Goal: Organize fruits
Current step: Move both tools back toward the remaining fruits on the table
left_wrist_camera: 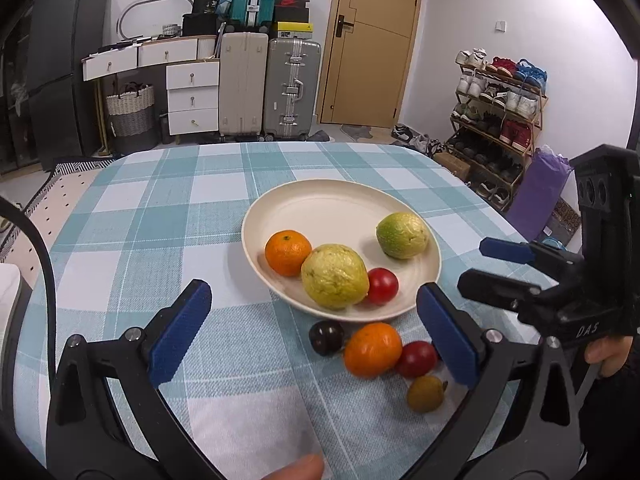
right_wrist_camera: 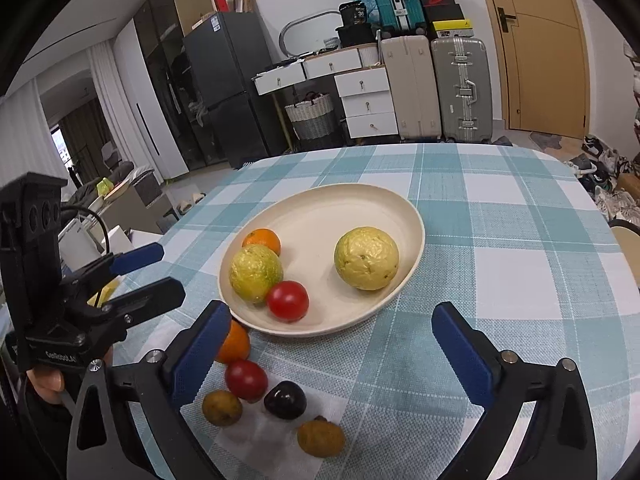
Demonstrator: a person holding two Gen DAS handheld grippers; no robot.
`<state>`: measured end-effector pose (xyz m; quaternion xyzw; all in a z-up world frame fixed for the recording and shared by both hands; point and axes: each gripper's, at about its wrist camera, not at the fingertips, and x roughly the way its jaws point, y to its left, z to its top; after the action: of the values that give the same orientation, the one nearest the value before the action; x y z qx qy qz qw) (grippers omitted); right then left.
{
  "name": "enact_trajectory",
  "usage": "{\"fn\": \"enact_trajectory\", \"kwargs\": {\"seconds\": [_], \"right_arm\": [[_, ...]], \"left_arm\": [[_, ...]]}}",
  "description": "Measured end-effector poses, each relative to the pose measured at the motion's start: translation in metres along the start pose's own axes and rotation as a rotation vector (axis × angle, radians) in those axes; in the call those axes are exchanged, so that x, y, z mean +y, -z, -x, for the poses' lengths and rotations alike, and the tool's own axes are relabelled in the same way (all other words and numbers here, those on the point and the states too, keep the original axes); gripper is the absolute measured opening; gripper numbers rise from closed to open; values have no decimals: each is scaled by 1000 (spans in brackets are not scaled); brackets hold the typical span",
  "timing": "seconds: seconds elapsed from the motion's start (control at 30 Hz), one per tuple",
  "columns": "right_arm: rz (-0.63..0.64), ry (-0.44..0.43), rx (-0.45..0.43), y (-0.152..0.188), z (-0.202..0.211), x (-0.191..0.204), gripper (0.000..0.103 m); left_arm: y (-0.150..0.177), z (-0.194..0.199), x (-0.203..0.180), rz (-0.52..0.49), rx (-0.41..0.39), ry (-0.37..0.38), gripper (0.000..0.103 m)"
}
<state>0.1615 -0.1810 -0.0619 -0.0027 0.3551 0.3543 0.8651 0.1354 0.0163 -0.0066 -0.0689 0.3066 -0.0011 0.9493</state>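
One plate [right_wrist_camera: 404,216] held four fruits (two guavas [right_wrist_camera: 366,258], one orange [right_wrist_camera: 262,241], one tomato [right_wrist_camera: 287,301]); five fruits [right_wrist_camera: 246,379] lay loose.

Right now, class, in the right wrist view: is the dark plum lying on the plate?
No: the dark plum lies on the checked tablecloth in front of the plate, among other loose fruit.

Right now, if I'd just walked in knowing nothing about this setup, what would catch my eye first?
Probably the cream plate in the middle of the blue-checked tablecloth, holding two yellow-green guavas, an orange and a red tomato. Next, the loose fruit on the cloth just in front of the plate. Framing it all, the left gripper and right gripper stand wide open with blue pads, holding nothing.
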Motion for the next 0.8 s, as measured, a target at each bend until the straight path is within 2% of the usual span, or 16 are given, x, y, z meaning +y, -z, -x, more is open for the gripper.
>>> {"fn": "enact_trajectory", "kwargs": {"seconds": [0.33,0.8], "right_arm": [[-3,52,29,12,22,4,103],[16,111,107,35,30,6,103]], "left_arm": [[21,24,-3,-4,21,-14,102],[35,15,-11,-23,57,2,102]]}}
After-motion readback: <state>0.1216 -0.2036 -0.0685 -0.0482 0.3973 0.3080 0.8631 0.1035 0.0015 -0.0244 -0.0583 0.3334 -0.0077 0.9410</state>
